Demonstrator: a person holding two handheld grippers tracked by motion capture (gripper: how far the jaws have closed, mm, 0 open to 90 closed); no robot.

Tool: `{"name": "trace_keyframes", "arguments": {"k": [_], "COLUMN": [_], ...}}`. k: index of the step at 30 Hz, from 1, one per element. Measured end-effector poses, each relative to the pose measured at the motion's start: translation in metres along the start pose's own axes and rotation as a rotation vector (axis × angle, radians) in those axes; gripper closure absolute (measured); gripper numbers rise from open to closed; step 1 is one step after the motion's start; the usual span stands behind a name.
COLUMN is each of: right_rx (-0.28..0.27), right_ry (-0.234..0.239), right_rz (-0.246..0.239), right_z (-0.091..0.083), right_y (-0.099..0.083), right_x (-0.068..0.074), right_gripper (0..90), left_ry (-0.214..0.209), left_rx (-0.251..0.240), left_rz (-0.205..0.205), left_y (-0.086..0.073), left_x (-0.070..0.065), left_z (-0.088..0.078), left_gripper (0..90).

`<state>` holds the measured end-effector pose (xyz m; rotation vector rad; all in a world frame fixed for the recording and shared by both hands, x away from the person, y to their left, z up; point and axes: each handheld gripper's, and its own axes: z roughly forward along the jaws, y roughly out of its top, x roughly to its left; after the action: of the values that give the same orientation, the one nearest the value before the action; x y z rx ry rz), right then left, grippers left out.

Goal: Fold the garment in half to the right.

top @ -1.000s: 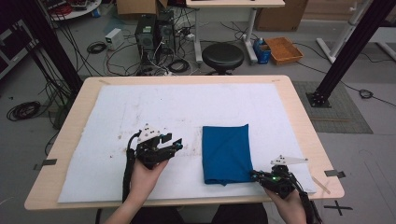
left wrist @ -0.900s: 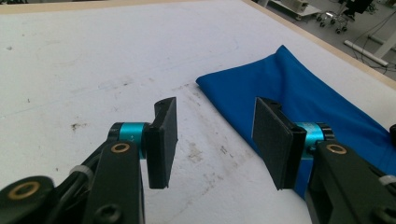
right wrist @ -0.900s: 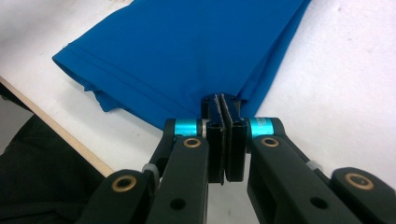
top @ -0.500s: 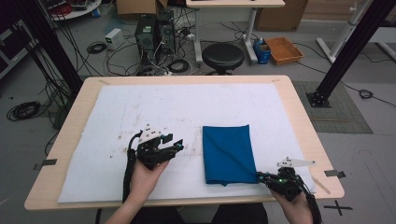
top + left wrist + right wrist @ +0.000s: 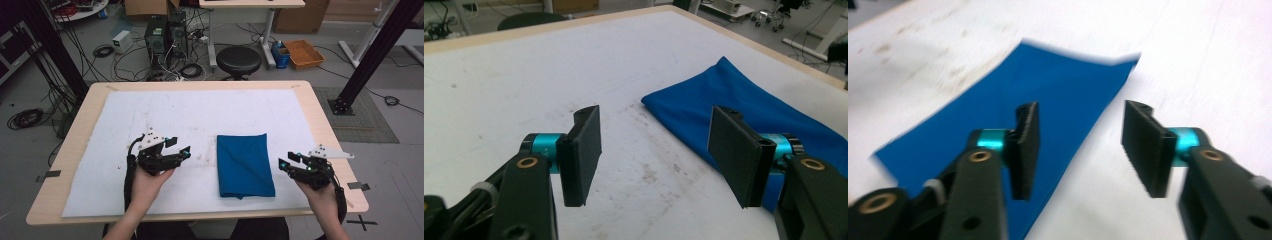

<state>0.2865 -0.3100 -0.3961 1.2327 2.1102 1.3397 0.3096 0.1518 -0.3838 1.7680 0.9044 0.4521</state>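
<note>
The blue cloth point(image 5: 245, 165) lay folded flat on the table point(image 5: 320, 130). The left gripper point(image 5: 175, 152) sat at its 9 o'clock, the right gripper point(image 5: 287, 162) at its 3 o'clock. Both jaws had just been opening and stood spread, holding nothing (good). Best to lift away gently, not snagging the edges.

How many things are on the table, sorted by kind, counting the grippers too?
Blue cloth: 1, folded, lying flat.
White mat: 1, under the cloth.
Grippers: 2, the left gripper and the right gripper, both with jaws apart and nothing between them; the jaws of both have just been opening.
Total: 4
</note>
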Motion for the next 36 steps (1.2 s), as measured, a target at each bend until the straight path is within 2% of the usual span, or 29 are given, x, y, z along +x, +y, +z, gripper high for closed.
{"name": "trace_keyframes", "arguments": {"k": [2, 5, 8, 12, 17, 23, 36], "right_rx": [-0.018, -0.010, -0.005, -0.008, -0.004, -0.012, -0.001], "right_ry": [-0.008, -0.002, 0.014, 0.001, 0.006, 0.006, 0.010], "right_rz": [-0.003, -0.002, -0.008, -0.017, -0.017, -0.011, -0.020], "right_z": [0.006, 0.018, 0.030, 0.035, 0.034, 0.032, 0.034], "right_y": [0.011, 0.025, 0.035, 0.036, 0.030, 0.032, 0.032], "right_x": [-0.006, -0.016, -0.023, -0.025, -0.028, -0.032, -0.032], "right_gripper": [41.7, 37.4, 34.3, 32.9, 32.9, 32.4, 31.9], "left_ry": [0.006, 0.012, -0.002, 0.004, 0.034, 0.036, 0.030], "left_rx": [-0.005, 0.002, 0.006, -0.001, -0.023, -0.031, -0.033], "left_rz": [0.015, 0.051, 0.057, 0.101, 0.088, 0.086, 0.093], "left_y": [0.001, 0.002, 0.002, 0.000, -0.004, -0.006, -0.007], "left_x": [0.007, 0.019, 0.032, 0.047, 0.059, 0.064, 0.062], "left_z": [-0.004, -0.011, -0.017, -0.028, -0.038, -0.040, -0.041], "left_gripper": [36.5, 36.5, 36.5, 36.5, 36.5, 36.5, 36.5]}}
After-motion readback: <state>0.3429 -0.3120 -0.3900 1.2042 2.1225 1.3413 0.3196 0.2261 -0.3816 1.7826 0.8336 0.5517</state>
